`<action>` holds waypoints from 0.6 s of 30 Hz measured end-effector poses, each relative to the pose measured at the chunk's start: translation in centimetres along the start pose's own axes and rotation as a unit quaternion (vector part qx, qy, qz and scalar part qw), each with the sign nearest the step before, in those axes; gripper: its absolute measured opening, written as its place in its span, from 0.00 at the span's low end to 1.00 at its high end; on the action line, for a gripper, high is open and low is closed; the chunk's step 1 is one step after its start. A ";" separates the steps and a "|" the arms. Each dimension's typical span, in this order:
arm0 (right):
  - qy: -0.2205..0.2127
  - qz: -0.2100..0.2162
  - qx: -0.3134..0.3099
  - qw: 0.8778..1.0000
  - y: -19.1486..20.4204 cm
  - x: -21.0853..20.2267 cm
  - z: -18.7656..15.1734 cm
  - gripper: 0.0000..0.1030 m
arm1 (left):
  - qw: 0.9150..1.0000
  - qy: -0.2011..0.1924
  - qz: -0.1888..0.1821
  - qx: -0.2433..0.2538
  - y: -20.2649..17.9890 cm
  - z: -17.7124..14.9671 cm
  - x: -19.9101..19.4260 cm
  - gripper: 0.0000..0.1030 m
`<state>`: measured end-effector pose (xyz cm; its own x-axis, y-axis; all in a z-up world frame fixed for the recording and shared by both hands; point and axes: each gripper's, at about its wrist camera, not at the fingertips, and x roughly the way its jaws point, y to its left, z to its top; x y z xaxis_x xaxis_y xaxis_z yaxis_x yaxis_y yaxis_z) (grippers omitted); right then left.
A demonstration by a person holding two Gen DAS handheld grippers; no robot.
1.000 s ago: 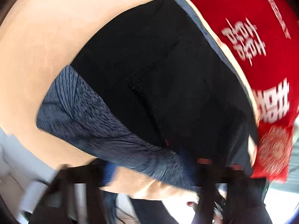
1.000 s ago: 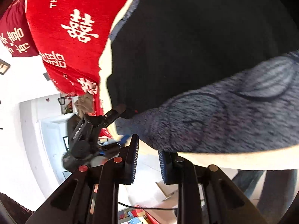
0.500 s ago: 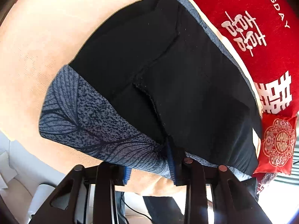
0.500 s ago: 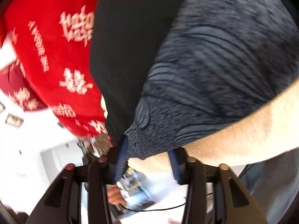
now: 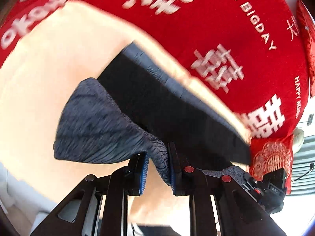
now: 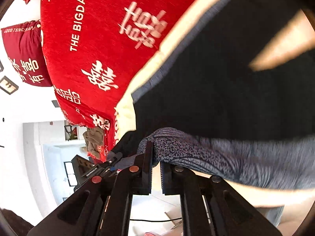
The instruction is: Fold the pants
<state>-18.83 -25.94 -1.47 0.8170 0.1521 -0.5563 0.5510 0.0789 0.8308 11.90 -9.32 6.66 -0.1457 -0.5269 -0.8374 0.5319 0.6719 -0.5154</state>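
Observation:
The pants (image 5: 157, 106) are black with a blue-grey patterned band (image 5: 92, 129) and lie on a cream bed surface (image 5: 49, 63). My left gripper (image 5: 157, 169) is shut on a pinched ridge of the patterned band and lifts it off the bed. In the right wrist view the same pants (image 6: 226, 90) fill the right side. My right gripper (image 6: 156, 169) is shut on the patterned band's corner (image 6: 177, 143) and holds it raised. The other gripper (image 6: 102, 169) shows low at the left there.
A red blanket with white characters (image 5: 226, 29) lies along the far side of the pants, also in the right wrist view (image 6: 98, 39). Red cushions (image 5: 273, 157) (image 6: 21, 55) sit at its ends. The bed edge and a white room floor lie below the grippers.
Both grippers went from open at the band's edge to shut on the cloth. The band is now lifted and bunched, and both views have swung toward the red blanket.

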 end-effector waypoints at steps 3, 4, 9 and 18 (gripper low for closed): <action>0.019 -0.016 -0.014 1.000 1.0 2.4 6.0 0.09 | 0.999 -0.027 0.022 0.022 -1.9 3.6 1.9 0.41; 0.022 -0.021 -0.018 0.999 1.1 2.8 7.1 0.09 | 0.997 -0.048 0.049 0.031 -2.4 5.4 3.1 0.50; 0.058 -0.063 -0.022 0.996 -1.1 9.0 15.5 0.11 | 0.989 -0.075 0.124 0.042 -2.6 10.7 9.1 0.68; 0.113 -0.086 -0.036 0.989 -2.4 12.8 19.1 0.65 | 0.975 -0.081 0.207 0.008 -1.5 13.1 10.2 0.68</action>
<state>-6.49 -42.99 -10.93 0.6486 0.3455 -0.6782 0.6590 0.1910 0.7275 20.53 -22.54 1.25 0.2174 -0.2873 -0.9328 0.5295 0.8376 -0.1346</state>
